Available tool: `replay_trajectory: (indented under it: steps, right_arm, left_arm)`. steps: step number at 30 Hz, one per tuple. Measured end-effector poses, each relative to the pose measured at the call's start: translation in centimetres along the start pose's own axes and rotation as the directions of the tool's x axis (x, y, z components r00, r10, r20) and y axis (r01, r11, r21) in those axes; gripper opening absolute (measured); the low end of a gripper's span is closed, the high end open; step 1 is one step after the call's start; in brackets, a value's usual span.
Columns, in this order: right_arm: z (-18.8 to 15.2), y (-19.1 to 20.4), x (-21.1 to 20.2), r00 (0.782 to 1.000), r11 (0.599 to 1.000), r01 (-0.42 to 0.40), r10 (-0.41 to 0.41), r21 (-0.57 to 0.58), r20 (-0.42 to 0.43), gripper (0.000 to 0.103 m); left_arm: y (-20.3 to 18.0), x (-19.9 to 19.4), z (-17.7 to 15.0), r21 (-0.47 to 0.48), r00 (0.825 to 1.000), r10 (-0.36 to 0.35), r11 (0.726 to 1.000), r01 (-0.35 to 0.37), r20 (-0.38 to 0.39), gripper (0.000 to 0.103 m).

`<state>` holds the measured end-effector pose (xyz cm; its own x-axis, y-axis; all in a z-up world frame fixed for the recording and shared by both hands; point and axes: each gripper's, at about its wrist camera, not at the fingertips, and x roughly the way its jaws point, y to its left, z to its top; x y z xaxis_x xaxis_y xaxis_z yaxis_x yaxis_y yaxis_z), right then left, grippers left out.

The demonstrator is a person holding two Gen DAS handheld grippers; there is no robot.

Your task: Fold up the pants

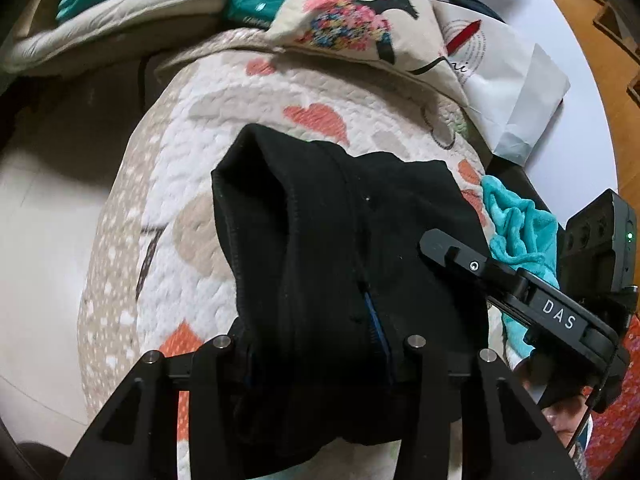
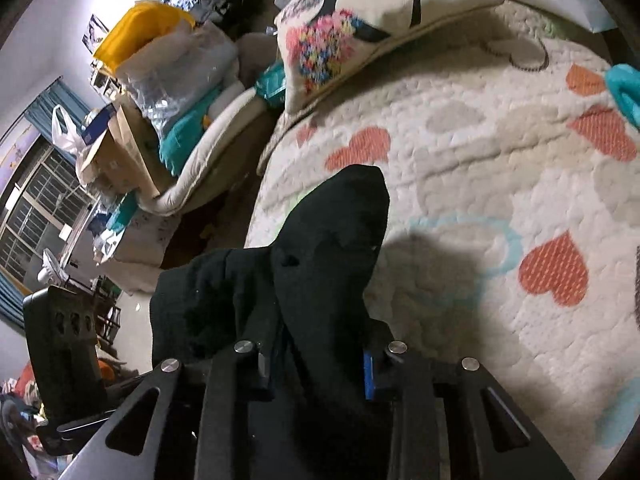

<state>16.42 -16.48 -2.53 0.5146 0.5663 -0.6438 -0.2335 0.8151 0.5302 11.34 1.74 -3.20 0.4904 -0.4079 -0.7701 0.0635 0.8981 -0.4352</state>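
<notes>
Black pants [image 1: 320, 220] hang bunched above a quilted bedspread with orange hearts [image 1: 240, 120]. In the left wrist view my left gripper [image 1: 320, 344] is shut on a thick fold of the black cloth, which hides most of both fingers; a blue pad [image 1: 376, 320] shows at the right one. My right gripper [image 1: 444, 246] reaches in from the right against the same cloth. In the right wrist view that right gripper [image 2: 316, 368] is shut on another bunch of the pants [image 2: 332, 240], lifted off the bedspread [image 2: 480, 160], which carries their shadow.
A floral pillow [image 1: 352, 12] lies at the head of the bed, a white paper bag [image 1: 500, 72] beside it. A teal cloth [image 1: 520, 232] sits at the bed's right edge. Left of the bed are pale floor [image 1: 40, 220] and piled boxes and bags [image 2: 140, 120].
</notes>
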Motion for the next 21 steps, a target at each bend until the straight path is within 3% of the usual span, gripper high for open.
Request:
replay_trajectory:
  steps: [5, 9, 15, 18, 21]
  right_arm:
    - [2.1, -1.7, -0.8, 0.999, 0.999, 0.024, -0.026, 0.046, 0.034, 0.032]
    - [3.6, -3.2, -0.3, 0.998, 0.996, 0.054, -0.057, 0.076, 0.038, 0.032]
    - [5.1, -5.0, 1.9, 0.991, 0.990, 0.133, -0.134, 0.048, 0.019, 0.032]
    - [4.8, -6.0, 3.1, 0.983, 0.982, 0.182, -0.182, 0.050, -0.004, 0.035]
    - [4.2, -7.6, 3.4, 0.977, 0.973, 0.213, -0.213, 0.094, -0.009, 0.048]
  left_arm:
    - [-2.7, 1.4, 2.2, 0.081, 0.999, 0.024, 0.996, -0.025, 0.022, 0.043]
    - [-3.2, 3.6, 3.5, 0.079, 0.999, 0.036, 0.996, -0.036, 0.003, 0.043]
    - [-3.6, 7.3, 4.8, 0.109, 0.993, 0.116, 0.988, -0.113, -0.020, 0.044]
    - [-3.4, 9.1, 5.1, 0.124, 0.986, 0.160, 0.980, -0.154, -0.043, 0.051]
    - [-2.6, 9.6, 5.1, 0.089, 0.987, 0.153, 0.985, -0.147, -0.054, 0.063]
